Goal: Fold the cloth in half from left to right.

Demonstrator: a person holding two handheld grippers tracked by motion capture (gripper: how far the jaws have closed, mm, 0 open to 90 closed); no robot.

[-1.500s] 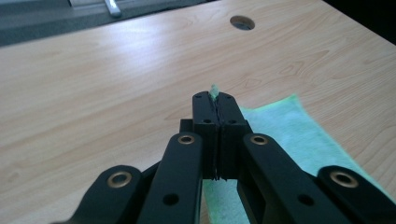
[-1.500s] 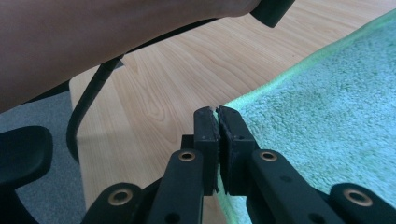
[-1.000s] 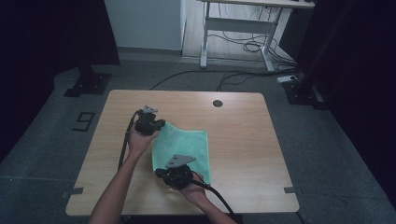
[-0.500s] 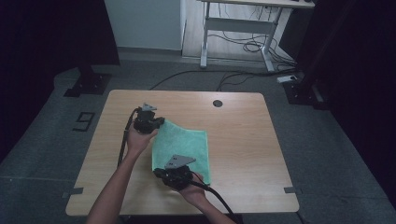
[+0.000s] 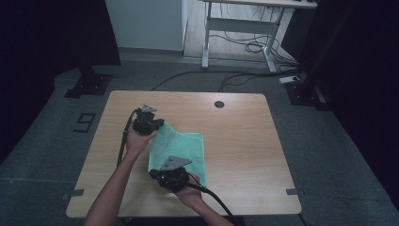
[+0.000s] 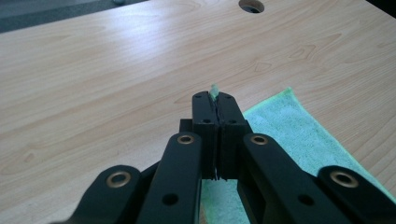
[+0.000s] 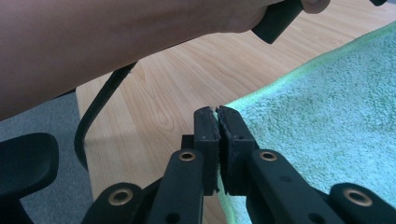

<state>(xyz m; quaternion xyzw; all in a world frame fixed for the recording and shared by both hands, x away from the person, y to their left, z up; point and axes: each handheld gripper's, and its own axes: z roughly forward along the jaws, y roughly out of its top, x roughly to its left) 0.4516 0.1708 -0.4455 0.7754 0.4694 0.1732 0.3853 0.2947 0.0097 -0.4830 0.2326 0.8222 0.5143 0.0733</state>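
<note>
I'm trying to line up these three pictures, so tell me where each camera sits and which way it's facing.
High view: fixed above the person's side, facing forward and down on the table; both forearms, the left gripper and the right gripper show.
Left gripper view: rides the left gripper, facing along its shut jaws across the table toward the cable hole.
Right gripper view: rides the right gripper, facing along the green cloth's edge; the left forearm crosses above.
Shared: all show the green cloth, pinched by both grippers.

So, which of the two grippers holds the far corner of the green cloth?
The left gripper: it pinches the green cloth at its far-left corner, nearer the table's hole; the right gripper holds the near-left corner.
</note>
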